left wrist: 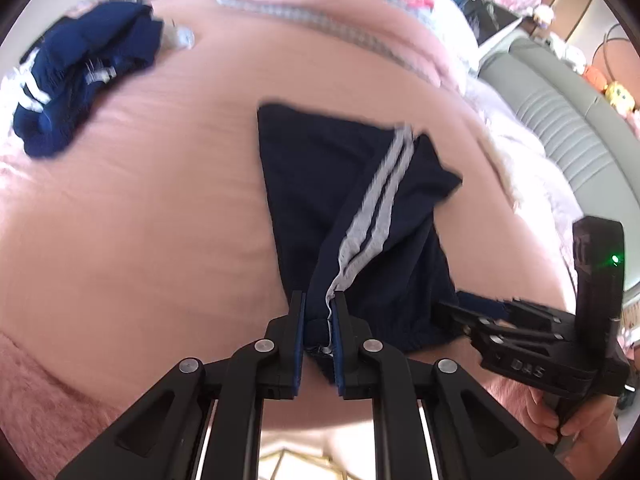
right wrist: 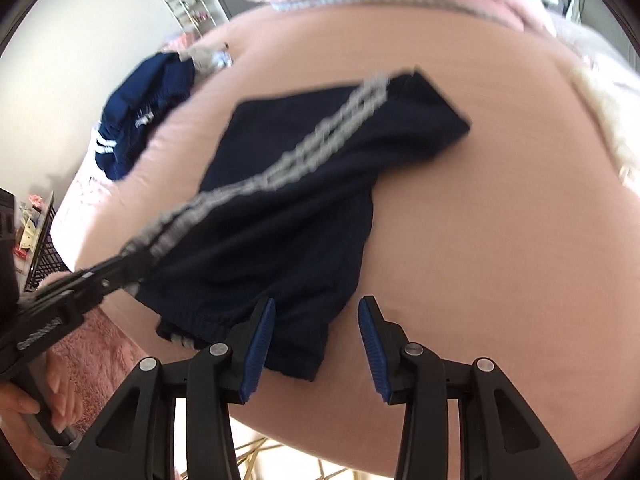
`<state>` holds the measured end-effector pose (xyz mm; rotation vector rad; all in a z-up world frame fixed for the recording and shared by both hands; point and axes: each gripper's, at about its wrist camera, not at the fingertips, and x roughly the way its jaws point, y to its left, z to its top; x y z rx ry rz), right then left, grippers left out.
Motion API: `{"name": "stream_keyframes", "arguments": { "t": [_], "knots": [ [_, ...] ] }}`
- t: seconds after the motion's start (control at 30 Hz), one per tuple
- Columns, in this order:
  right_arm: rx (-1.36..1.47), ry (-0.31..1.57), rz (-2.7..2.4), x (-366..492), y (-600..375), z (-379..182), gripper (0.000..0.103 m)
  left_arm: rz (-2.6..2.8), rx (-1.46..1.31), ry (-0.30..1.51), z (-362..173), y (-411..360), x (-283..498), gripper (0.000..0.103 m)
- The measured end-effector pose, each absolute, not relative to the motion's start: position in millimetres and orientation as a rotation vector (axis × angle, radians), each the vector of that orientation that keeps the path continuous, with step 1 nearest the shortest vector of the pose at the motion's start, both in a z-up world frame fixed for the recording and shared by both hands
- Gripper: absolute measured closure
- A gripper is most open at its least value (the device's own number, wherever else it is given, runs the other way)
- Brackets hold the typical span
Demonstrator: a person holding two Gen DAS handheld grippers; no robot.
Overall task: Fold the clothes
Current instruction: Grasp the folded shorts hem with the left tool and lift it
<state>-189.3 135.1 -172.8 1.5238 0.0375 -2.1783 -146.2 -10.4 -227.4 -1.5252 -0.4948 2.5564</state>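
Dark navy shorts with twin grey side stripes (left wrist: 360, 184) lay mid-bed on the pink bedsheet (left wrist: 160, 200), waistband toward the near edge. Left tongs (left wrist: 320, 312) were clamped on the striped side seam near the waistband, lifting that edge off the sheet. Right tongs (right wrist: 316, 340) stood wide apart with nothing between them, poised over the near right corner of the shorts.

Judgement: to fold well, the lifted edge should be carried across evenly while the right tongs pin or take the opposite corner, keeping the stripe straight and the fabric unbunched.

Left wrist view showed the pinch on the seam directly; right wrist view showed it only from the side, blurred. Both showed a crumpled royal-blue garment with white stripes (right wrist: 132, 112) left of the shorts, well apart.
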Motion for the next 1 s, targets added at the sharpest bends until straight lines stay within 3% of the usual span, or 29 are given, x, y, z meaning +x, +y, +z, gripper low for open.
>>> {"name": "stream_keyframes", "arguments": {
  "t": [0.1, 0.2, 0.27, 0.33, 0.43, 0.5, 0.6, 0.67, 0.7, 0.73, 0.77, 0.87, 1.0],
  "knots": [
    [1.532, 0.028, -2.188, -191.2, 140.3, -175.1, 0.061, 2.520, -1.582, -0.512, -242.9, -11.9, -145.4, 0.089],
    [1.544, 0.044, -2.217, -192.4, 147.8, -174.9, 0.061, 2.458, -1.585, -0.685, -247.2, -27.4, -147.2, 0.081],
    [1.551, 0.011, -2.224, -191.3, 154.4, -176.2, 0.061, 2.464, -1.554, -0.772, -241.7, -39.3, -142.9, 0.061],
    [1.545, -0.047, -2.234, -189.2, 159.7, -174.2, 0.061, 2.504, -1.512, -0.834, -234.0, -51.7, -136.4, 0.056],
    [1.433, -0.308, -2.190, -186.9, 175.3, -164.9, 0.059, 2.515, -1.474, -0.871, -227.4, -61.6, -131.5, 0.056],
    [1.453, -0.381, -2.135, -191.6, 176.7, -167.5, 0.059, 2.483, -1.490, -0.841, -230.3, -58.6, -132.3, 0.056],
    [1.525, -0.316, -2.111, -194.7, 166.1, -179.7, 0.059, 2.415, -1.566, -0.848, -245.5, -53.1, -139.8, 0.057],
    [1.545, -0.269, -2.090, -192.0, 157.9, -186.0, 0.058, 2.399, -1.588, -0.830, -247.6, -51.0, -142.4, 0.068],
    [1.544, -0.240, -2.083, -189.9, 153.7, -186.1, 0.061, 2.402, -1.589, -0.811, -245.5, -50.5, -142.7, 0.068],
    [1.541, -0.210, -2.076, -187.6, 149.4, -185.3, 0.080, 2.405, -1.590, -0.793, -243.4, -50.1, -143.0, 0.071],
    [1.536, -0.180, -2.069, -185.2, 145.1, -184.5, 0.085, 2.407, -1.591, -0.775, -241.3, -49.6, -143.3, 0.075],
    [1.530, -0.099, -2.099, -178.4, 137.6, -178.0, 0.089, 2.415, -1.594, -0.721, -235.1, -48.3, -144.2, 0.075],
    [1.564, -0.186, -2.071, -177.3, 146.5, -174.9, 0.085, 2.424, -1.593, -0.648, -226.1, -46.5, -146.0, 0.075]
  ]
}}
